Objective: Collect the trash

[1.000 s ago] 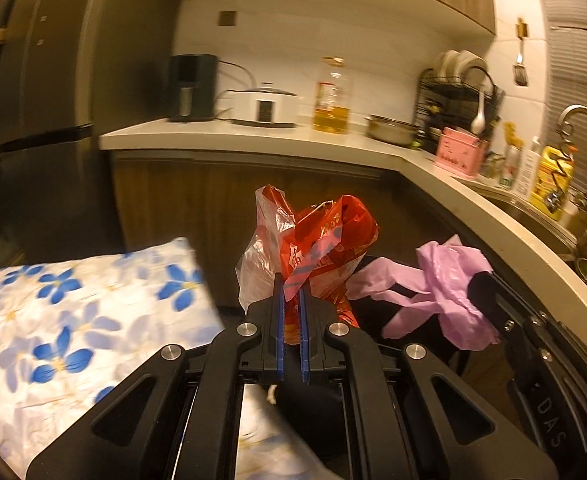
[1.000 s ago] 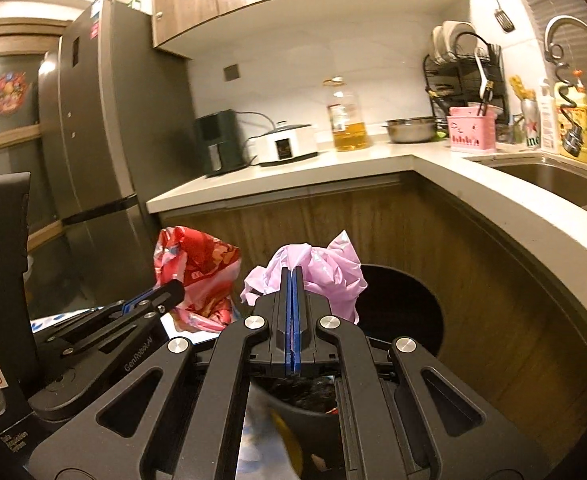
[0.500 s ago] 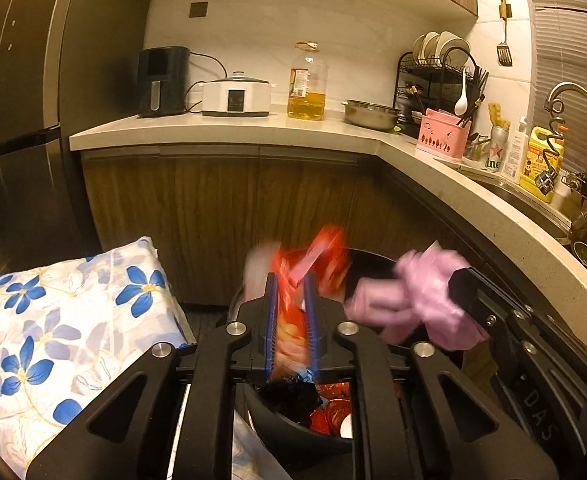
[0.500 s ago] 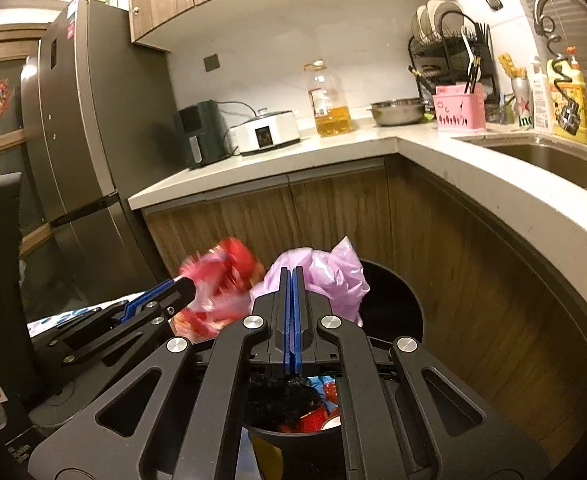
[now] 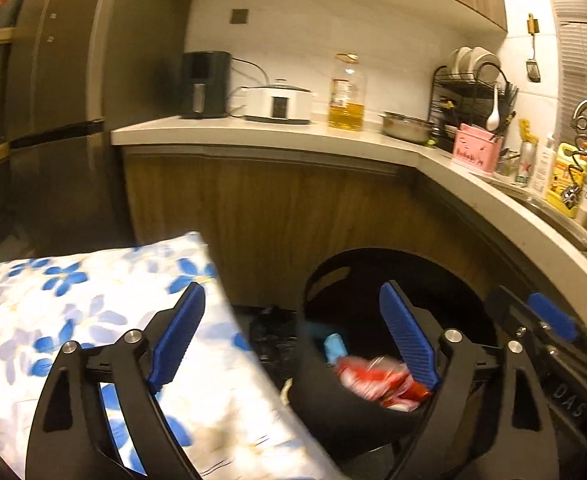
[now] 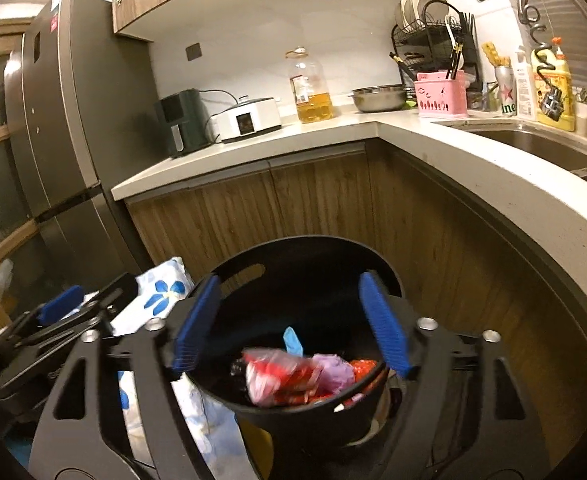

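while both sets of fingers are opening with nothing between them, the left gripper (image 5: 291,336) and the right gripper (image 6: 289,322) hang side by side over a round black trash bin (image 6: 293,252) that stands on the floor against the wooden cabinet fronts (image 6: 317,200). the red plastic bag (image 6: 281,374) lies inside the bin, blurred, with the pink plastic bag (image 6: 335,372) touching its right side and a small light blue scrap (image 6: 292,340) just behind them. in the left wrist view the red bag (image 5: 377,378) shows low in the bin, near the right blue finger pad (image 5: 407,340); the pink bag is not visible there. a white cloth with blue flowers (image 5: 73,320) lies just left of the bin, under the left gripper's left finger. on the desk (image 6: 333,128) above stand an oil bottle (image 6: 309,88), a white cooker (image 6: 249,118), a dark appliance (image 6: 181,122), a metal bowl (image 6: 379,98) and a pink basket (image 6: 439,96). a dish rack (image 6: 429,40) stands behind the basket, and a grey fridge (image 6: 69,128) stands at the left.
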Action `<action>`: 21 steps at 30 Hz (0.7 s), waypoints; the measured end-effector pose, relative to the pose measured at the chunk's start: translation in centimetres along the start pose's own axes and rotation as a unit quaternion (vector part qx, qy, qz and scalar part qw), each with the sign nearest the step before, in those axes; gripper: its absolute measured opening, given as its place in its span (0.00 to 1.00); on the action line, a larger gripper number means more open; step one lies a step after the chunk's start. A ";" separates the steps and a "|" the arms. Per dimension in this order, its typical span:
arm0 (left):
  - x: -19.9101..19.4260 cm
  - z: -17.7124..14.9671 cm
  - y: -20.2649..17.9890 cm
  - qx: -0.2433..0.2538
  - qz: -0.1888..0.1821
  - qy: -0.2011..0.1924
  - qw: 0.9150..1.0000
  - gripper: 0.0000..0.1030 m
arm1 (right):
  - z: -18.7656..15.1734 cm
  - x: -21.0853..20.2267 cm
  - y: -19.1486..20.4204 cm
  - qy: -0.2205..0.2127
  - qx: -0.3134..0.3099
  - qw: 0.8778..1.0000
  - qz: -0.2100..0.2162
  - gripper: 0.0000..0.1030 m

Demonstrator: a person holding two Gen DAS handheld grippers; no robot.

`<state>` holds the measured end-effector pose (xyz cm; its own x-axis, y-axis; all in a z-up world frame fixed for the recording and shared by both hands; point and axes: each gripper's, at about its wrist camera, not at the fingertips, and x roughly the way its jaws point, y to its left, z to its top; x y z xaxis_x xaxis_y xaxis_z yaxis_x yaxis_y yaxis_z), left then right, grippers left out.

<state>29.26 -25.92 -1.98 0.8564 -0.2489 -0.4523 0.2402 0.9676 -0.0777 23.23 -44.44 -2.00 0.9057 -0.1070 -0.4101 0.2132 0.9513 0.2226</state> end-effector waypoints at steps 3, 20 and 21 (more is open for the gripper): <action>-1.2 -0.8 1.2 0.007 0.035 0.000 0.999 0.88 | -0.6 -0.8 1.0 0.004 -0.017 1.000 -0.010 0.89; -10.9 -4.4 6.6 -0.006 0.099 0.001 0.995 0.94 | -4.1 -7.5 6.7 0.031 -0.067 0.996 -0.046 0.95; -11.3 -4.6 6.6 -0.005 0.099 0.001 0.995 0.94 | -4.4 -8.1 6.9 0.029 -0.070 0.996 -0.047 0.95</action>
<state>19.05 -16.47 -1.44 0.8860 -0.0533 -0.4605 0.0623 0.9980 0.0043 15.78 -35.70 -0.99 0.8602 -0.1846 -0.4753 0.2396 0.9692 0.0574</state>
